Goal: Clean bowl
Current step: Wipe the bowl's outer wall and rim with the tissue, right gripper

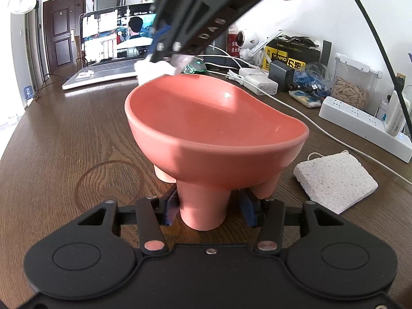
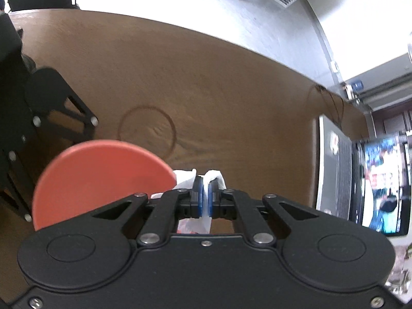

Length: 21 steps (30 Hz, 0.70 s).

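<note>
Wooden table carries bowl, sponge, laptop.

Left hand-held gripper: matte black body with two round discs, black linkage bars, silver screws and rivets, blue ribbed pads. Right hand-held gripper: same black frame, silver screws, blue pads; raised letters along its side, bare skin gripping its handle.

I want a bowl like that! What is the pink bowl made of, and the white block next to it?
The bowl looks like matte plastic or silicone: smooth, even salmon colour, thick rounded rim, only a faint shine. It could be glazeless ceramic. The white block looks like a dry sponge: rough, full of tiny holes, with a string loop at one corner.
</note>
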Each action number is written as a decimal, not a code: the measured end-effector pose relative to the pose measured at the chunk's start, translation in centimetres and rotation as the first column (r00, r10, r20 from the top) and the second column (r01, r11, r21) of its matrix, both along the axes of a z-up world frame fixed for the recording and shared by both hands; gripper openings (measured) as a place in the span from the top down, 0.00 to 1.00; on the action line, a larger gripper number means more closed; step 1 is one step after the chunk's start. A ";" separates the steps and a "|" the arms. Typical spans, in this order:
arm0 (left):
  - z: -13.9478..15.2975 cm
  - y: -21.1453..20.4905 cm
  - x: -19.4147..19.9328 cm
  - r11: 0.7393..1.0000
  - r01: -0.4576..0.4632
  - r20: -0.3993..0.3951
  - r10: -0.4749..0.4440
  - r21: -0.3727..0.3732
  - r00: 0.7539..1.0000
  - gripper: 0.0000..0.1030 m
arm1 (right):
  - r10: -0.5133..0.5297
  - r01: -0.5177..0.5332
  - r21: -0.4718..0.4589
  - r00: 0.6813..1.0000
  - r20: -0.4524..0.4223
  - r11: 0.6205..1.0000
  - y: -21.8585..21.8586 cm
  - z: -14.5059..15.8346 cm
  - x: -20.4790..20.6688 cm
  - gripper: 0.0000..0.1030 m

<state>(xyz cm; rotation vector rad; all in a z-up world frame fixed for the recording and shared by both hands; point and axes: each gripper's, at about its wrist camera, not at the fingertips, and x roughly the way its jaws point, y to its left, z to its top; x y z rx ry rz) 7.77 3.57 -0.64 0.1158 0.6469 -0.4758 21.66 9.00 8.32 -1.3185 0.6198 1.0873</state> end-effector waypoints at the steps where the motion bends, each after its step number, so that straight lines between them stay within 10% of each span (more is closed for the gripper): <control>1: 0.0 0.0 0.0 1.000 0.000 0.000 0.000 0.000 1.000 0.53 | -0.012 0.012 -0.003 1.000 -0.001 1.000 -0.4 -0.1 0.2 0.97; 21: 0.0 -0.1 -0.1 1.000 0.000 0.001 0.000 0.001 1.000 0.53 | -0.197 0.194 -0.052 0.978 -0.061 0.980 -8.4 -0.6 -1.7 0.97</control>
